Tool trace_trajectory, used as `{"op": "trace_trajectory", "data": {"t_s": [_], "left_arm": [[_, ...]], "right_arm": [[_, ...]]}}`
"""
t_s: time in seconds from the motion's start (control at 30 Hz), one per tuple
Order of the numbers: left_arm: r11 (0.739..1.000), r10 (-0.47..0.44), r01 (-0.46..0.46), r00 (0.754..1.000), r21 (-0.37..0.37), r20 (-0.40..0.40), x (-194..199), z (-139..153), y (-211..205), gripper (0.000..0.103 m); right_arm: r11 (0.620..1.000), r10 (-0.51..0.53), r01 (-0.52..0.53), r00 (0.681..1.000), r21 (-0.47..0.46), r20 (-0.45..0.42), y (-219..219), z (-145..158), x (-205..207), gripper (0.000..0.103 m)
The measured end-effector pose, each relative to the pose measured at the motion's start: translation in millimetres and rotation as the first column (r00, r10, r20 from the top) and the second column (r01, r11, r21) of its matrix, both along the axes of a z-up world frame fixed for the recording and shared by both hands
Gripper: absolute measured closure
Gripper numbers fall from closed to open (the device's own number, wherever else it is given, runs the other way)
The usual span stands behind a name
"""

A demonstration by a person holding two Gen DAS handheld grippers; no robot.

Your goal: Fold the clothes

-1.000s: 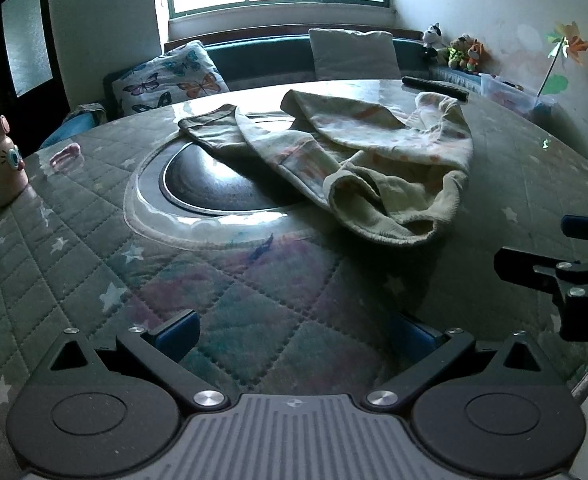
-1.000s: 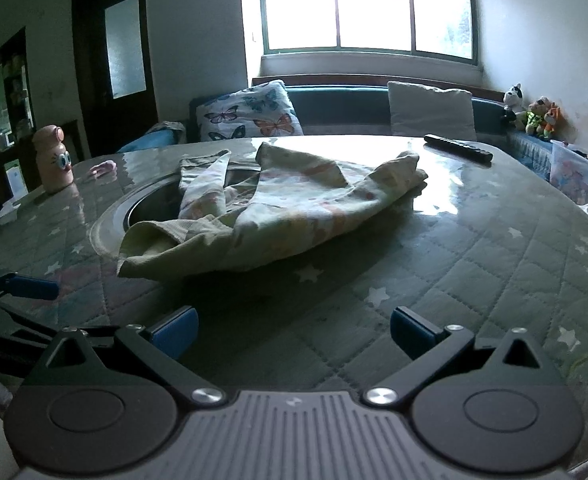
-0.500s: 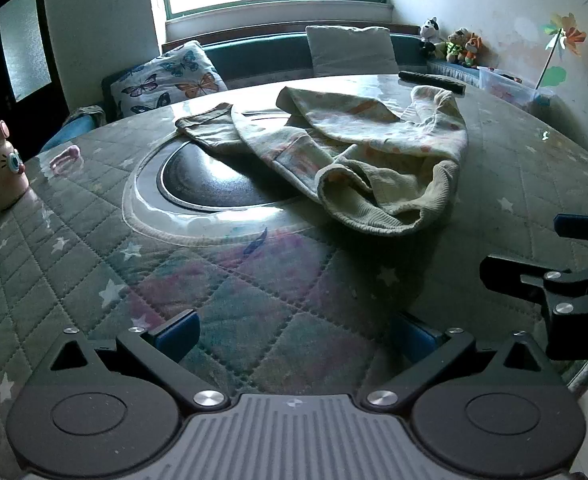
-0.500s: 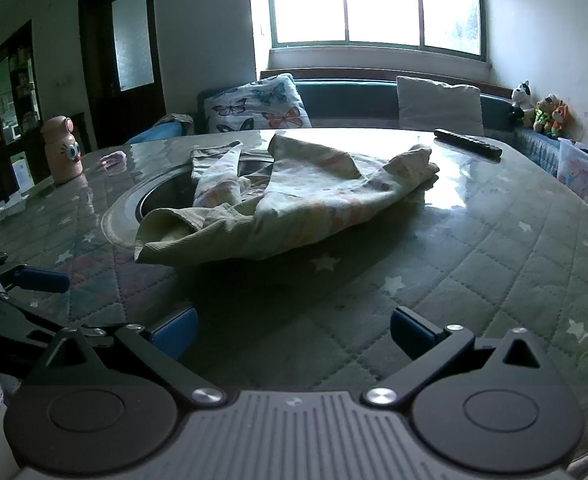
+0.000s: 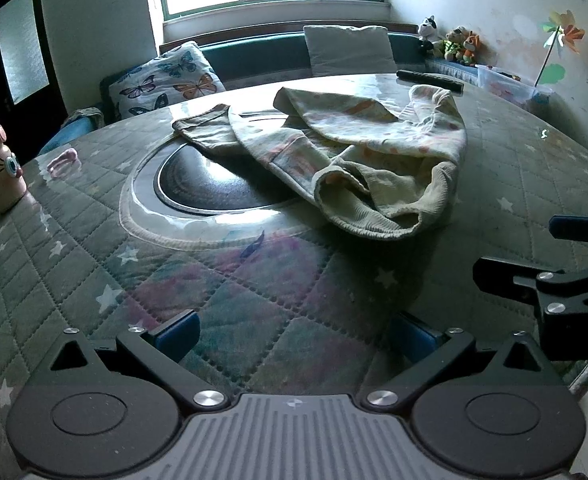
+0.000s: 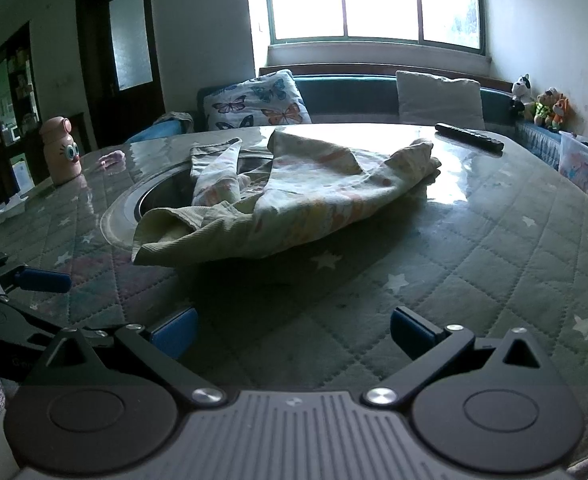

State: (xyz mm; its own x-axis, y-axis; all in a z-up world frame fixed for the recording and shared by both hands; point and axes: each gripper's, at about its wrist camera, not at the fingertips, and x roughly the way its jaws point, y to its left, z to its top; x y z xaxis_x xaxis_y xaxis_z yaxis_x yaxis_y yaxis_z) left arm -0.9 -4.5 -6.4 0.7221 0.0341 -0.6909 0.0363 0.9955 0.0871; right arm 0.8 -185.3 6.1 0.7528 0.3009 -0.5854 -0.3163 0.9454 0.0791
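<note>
Lying crumpled at the centre of both frames, the pale printed garment point(image 5: 357, 160) rests on the round table point(image 5: 94, 248), partly draped over the dark circular inset point(image 5: 214, 184) in the tabletop. Its ribbed hem opening point(image 5: 373, 208) faces the lower edge of the left wrist view; 1 sleeve point(image 5: 206, 128) extends toward the upper left of that frame.

The left gripper point(image 5: 294, 332) sits at the bottom of its frame with jaws spread wide, 2 blue pads apart, nothing between them. It is well short of the garment. The right gripper point(image 6: 294, 332) is likewise wide open and empty, low in its frame, near the hem point(image 6: 166, 236) but not touching it. Each gripper shows at the edge of the other's view: right gripper at the right edge point(image 5: 553, 264), left gripper at the left edge point(image 6: 26, 292).

A remote control point(image 6: 469, 136) lies at the upper right of the table. A pink cartoon-faced bottle point(image 6: 60, 152) stands at the left. A butterfly cushion point(image 6: 258, 100) sits behind the table.
</note>
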Motion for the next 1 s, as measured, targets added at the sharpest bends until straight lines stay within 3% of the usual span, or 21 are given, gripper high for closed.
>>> {"op": "trace_trajectory", "data": {"t_s": [1.0], "left_arm": [[1.000,0.011,-0.011,1.000,-0.007,-0.010,32.7,16.0,15.3,0.000]], "right_arm": [[1.000,0.022,-0.022,1.000,0.009,-0.014,9.5,17.6,35.2,0.000]]}}
